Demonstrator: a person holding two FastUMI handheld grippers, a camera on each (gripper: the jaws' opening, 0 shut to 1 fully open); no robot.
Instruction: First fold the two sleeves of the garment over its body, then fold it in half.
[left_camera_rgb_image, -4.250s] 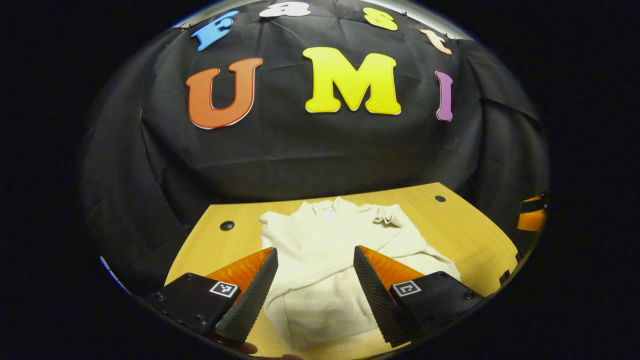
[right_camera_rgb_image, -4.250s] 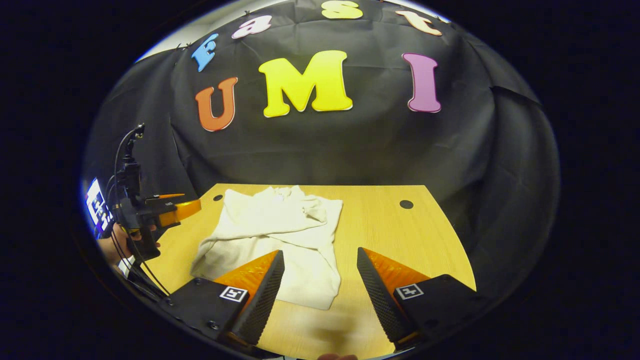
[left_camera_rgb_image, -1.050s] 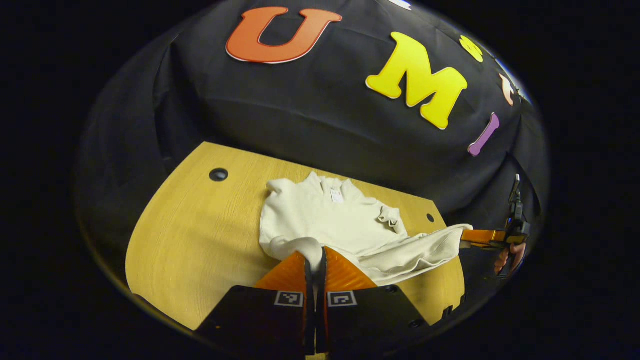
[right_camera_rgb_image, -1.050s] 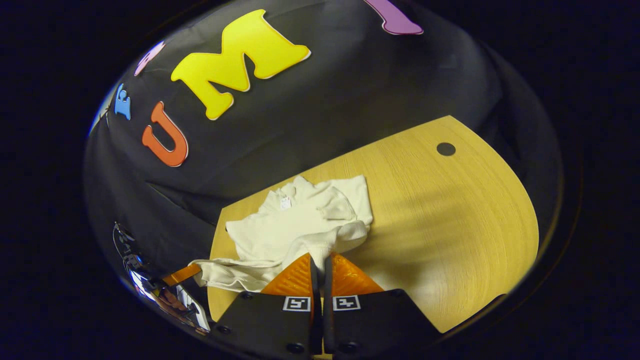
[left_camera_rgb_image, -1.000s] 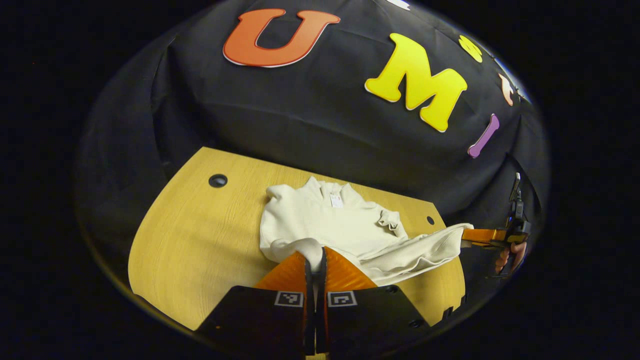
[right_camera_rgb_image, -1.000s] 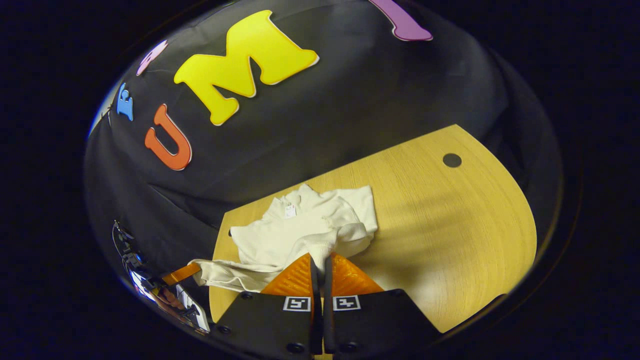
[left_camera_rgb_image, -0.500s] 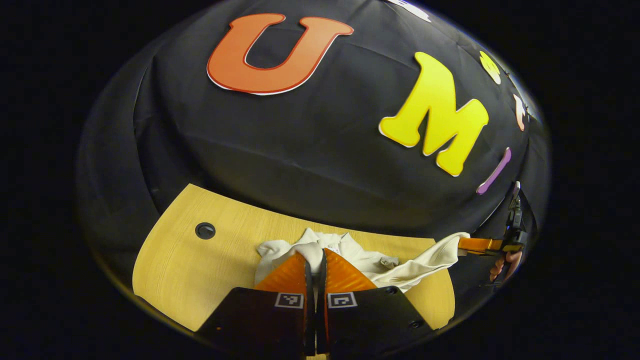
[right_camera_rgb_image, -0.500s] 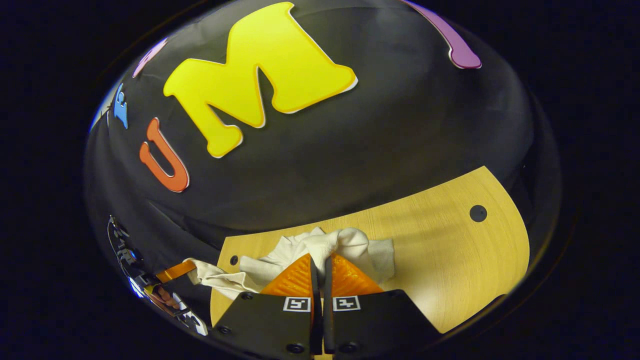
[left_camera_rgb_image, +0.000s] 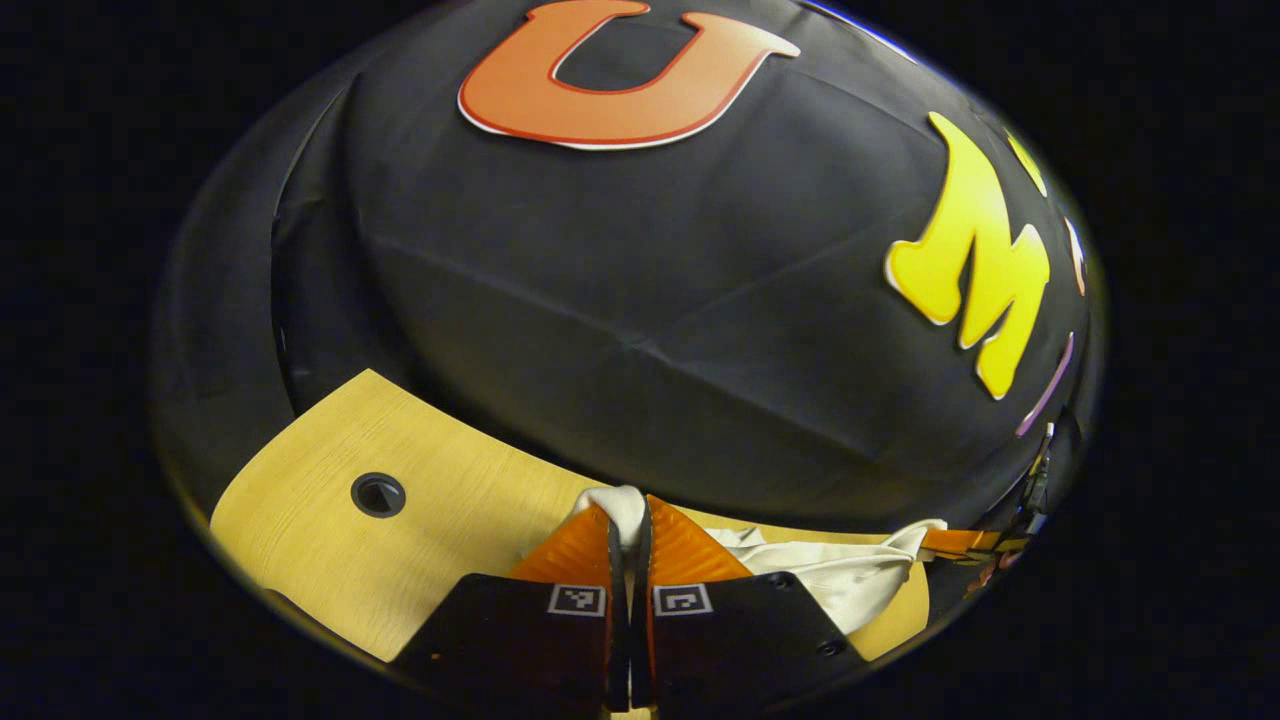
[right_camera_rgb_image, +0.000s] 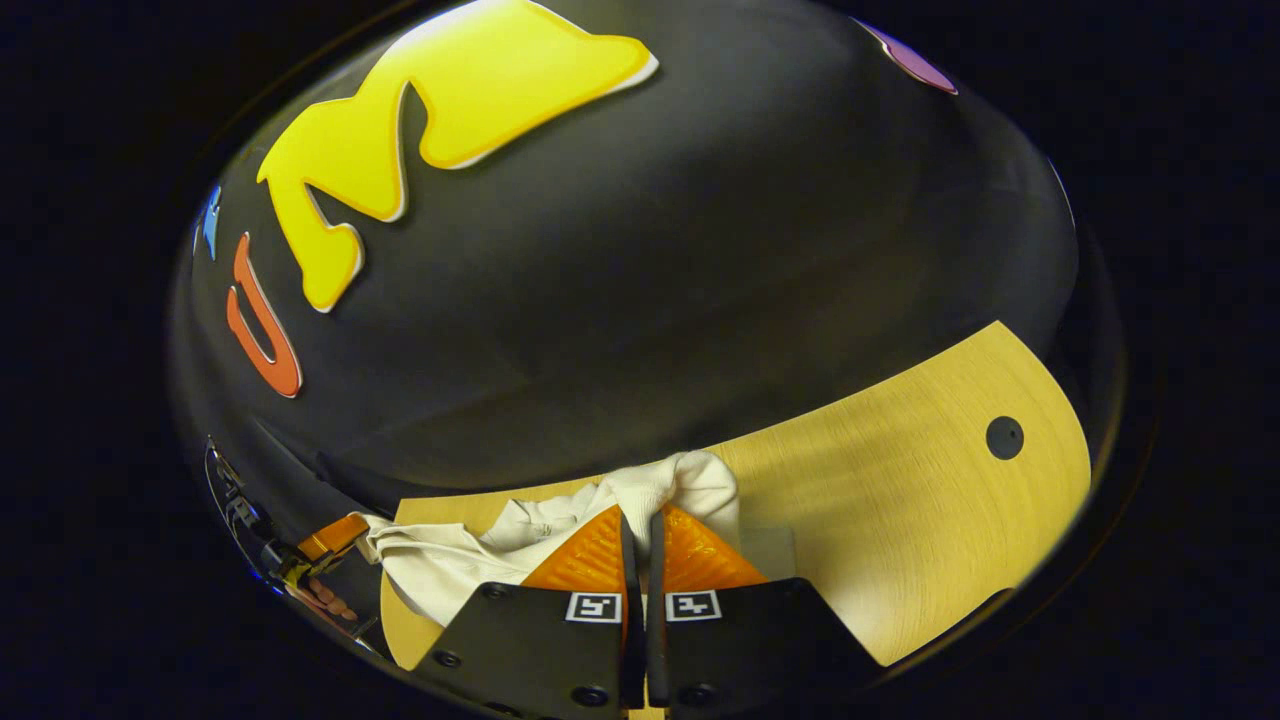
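Both tongs were clamped on the garment (right_camera_rgb_image: 450, 560): your left gripper (left_camera_rgb_image: 628, 525) and right gripper (right_camera_rgb_image: 640, 530) pinched one hem corner each, carrying that edge toward the collar, likely halving it over the table (right_camera_rgb_image: 900, 500).

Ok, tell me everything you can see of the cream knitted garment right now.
The cream knitted garment is soft, ribbed-looking fabric, bunched and creased rather than flat. It is pinched at two places: the right gripper is shut on a rounded fold of it, and the left gripper is shut on another fold. Between them the cloth hangs in a slack band. Its lower part lies on the light wooden table, near the black cloth wall.
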